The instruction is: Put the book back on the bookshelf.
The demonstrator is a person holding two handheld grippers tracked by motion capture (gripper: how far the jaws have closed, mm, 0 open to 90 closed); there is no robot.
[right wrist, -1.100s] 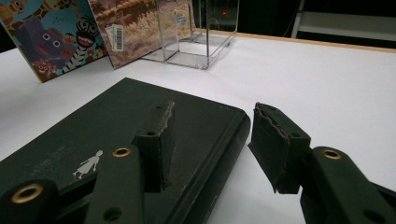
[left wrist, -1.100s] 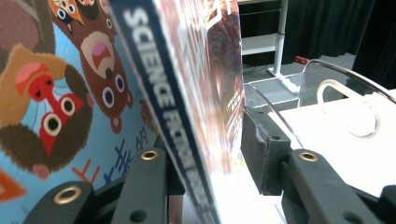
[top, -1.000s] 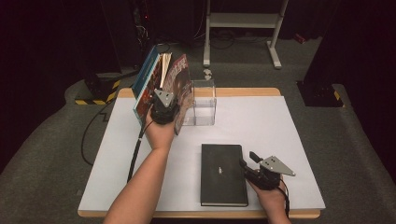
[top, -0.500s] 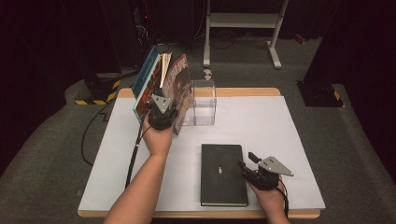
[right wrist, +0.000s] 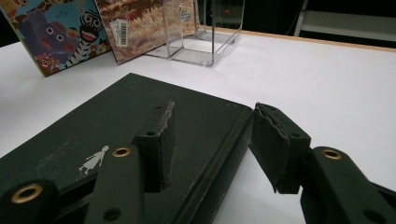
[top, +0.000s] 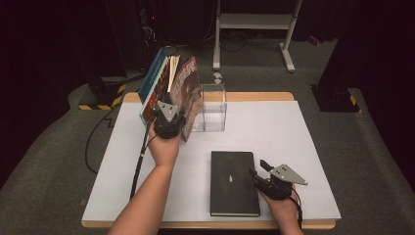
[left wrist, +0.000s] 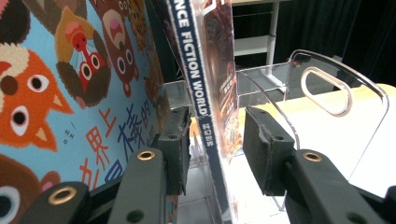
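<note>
A thin magazine [left wrist: 205, 93] with "SCIENCE FICTION WORLD" on its spine leans in a clear acrylic holder [top: 213, 110] at the table's back left. My left gripper [left wrist: 212, 140] straddles its spine, open, with a sliver of gap at each pad. From above, that gripper [top: 169, 117] sits at the magazine's [top: 188, 93] near edge. A black book [top: 232, 181] lies flat near the front. My right gripper [top: 258, 169] stands open at its right edge. One jaw is over the cover [right wrist: 116, 121] and the other is past the edge, so the right gripper [right wrist: 212, 126] grips nothing.
A picture book with cartoon animals [left wrist: 56, 93] leans just left of the magazine, close to my left jaw. The white table [top: 274, 127] has bare room at the right and middle. A cable [top: 139, 161] trails off the left gripper. A metal stand [top: 254, 19] is on the floor behind.
My left gripper has eased slightly back toward the person along the magazine. The right gripper and the black book have not moved.
</note>
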